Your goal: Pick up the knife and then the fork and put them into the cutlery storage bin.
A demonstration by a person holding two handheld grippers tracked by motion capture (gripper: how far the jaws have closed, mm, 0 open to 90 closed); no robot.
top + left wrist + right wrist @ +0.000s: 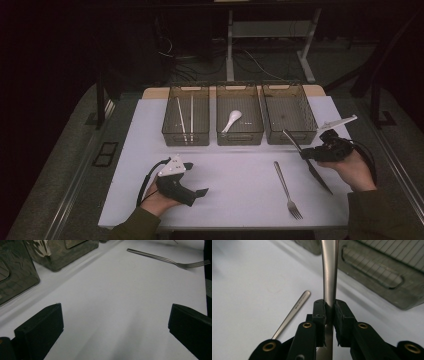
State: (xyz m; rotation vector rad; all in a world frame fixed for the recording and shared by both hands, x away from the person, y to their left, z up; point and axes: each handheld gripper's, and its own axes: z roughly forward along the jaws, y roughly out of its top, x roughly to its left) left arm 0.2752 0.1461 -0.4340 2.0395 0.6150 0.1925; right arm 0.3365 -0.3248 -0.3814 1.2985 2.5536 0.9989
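Ideally, the right gripper, its jaws clamped on the knife held above the desk just before the right-hand bin, keeps it steady and lowers it flat inside, while the left gripper rests, jaws apart.

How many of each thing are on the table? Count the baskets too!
Baskets: 3
Chopsticks: 2
White spoon: 1
Fork: 1
Knife, clamped in the right gripper, above the table: 1
Total: 8
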